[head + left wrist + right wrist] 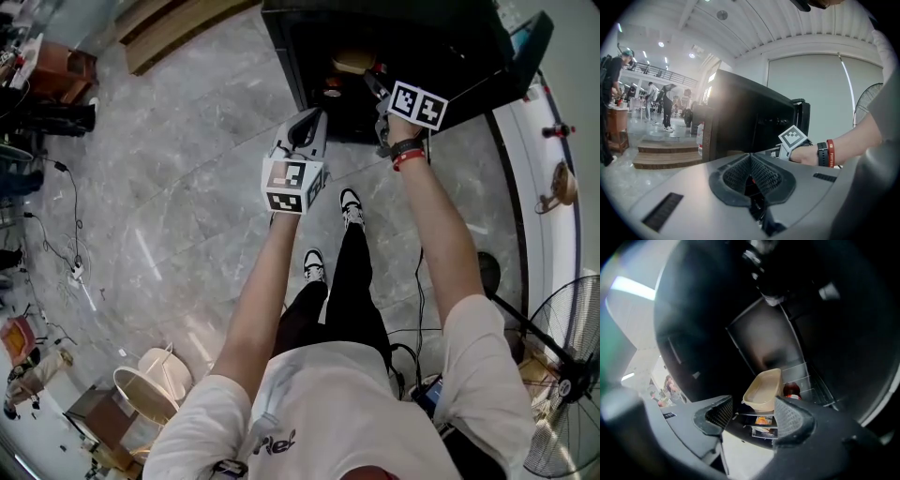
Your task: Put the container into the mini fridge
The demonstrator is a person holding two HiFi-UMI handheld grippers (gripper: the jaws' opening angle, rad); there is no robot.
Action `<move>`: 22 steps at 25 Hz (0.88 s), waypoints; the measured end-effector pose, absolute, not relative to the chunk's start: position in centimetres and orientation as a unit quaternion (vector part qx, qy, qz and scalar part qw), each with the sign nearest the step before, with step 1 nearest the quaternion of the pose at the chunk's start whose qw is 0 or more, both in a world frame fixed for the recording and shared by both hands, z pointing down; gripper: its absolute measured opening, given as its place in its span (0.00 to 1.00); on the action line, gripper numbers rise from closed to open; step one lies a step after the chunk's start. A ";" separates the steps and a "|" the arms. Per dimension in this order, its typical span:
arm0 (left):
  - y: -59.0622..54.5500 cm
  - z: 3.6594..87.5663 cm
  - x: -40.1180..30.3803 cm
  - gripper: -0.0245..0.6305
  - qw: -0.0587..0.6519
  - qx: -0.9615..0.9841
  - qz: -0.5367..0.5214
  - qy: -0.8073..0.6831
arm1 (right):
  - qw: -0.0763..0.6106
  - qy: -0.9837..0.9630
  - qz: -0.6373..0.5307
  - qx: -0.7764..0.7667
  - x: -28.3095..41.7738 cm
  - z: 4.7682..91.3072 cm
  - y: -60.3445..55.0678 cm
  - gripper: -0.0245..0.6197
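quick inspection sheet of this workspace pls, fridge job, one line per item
surface: grey marble floor; the mini fridge stands on it with its door open.
job's things: beige container sits on a fridge shelf and looks empty.
clutter: red-capped bottle beside the container; orange items on the level below, too small to tell.
grippers: left tongs shut, empty, outside the fridge; right tongs open, just in front of the container, apparently not gripping it.
cables: power strip with cable on the floor at left.
surroundings: fan, wooden steps, people in the distance.
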State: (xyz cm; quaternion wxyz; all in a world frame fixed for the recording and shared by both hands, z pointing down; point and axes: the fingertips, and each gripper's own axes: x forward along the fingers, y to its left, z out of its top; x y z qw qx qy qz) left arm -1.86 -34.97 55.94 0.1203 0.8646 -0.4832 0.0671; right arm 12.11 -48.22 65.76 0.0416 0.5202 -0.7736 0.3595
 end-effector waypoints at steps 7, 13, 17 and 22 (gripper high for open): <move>-33.3 53.5 -2.5 0.07 0.111 0.859 0.088 -0.492 | 0.054 -0.777 0.326 0.536 11.3 62.4 -44.2 0.49; -32.0 50.0 -3.4 0.07 0.112 0.860 0.078 -0.491 | 0.070 -0.778 0.298 0.549 11.3 58.9 -40.5 0.50; -30.7 48.1 -3.2 0.07 0.109 0.864 0.075 -0.486 | 0.049 -0.787 0.298 0.538 10.5 56.5 -37.8 0.50; -29.3 46.0 -2.8 0.07 0.104 0.871 0.075 -0.475 | 0.049 -0.791 0.282 0.540 10.2 53.4 -34.5 0.50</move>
